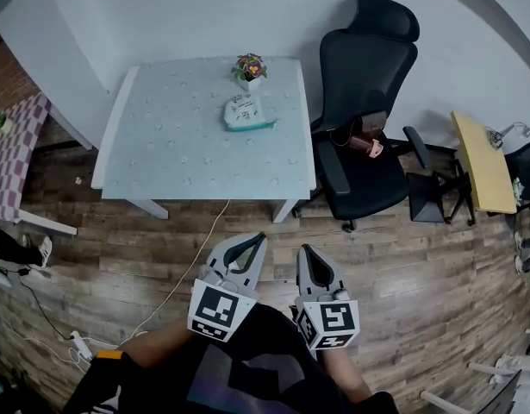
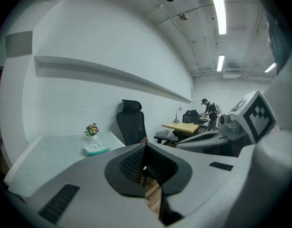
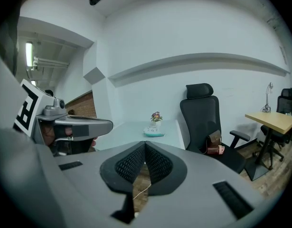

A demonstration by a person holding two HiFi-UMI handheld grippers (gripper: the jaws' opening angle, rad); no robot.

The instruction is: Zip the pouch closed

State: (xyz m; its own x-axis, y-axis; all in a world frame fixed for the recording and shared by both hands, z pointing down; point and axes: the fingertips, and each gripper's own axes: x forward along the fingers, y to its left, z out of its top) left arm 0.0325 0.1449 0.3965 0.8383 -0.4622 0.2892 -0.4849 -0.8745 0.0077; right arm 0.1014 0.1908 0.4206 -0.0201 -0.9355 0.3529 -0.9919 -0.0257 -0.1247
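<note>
The pale table (image 1: 118, 145) stands on the left of the scene. The pouch (image 1: 247, 113) lies on its far right part, just near of the small flower pot (image 1: 249, 69). The pouch's long axis runs left to right, tilted a little, with the teal edge along the near side. I cannot tell from here where the zip slider sits.

My left gripper (image 1: 259, 240) hangs over the wooden floor, short of the table's near edge. Its jaws are pressed together with nothing between them. It points almost straight at the pouch, which lies far ahead and well apart.

The right gripper (image 1: 304, 250) is just beside it, jaws likewise together and empty, with the pouch ahead and slightly to its left. I judge the left one marginally nearer. The black office chair (image 1: 368, 102) stands at the table's right.
</note>
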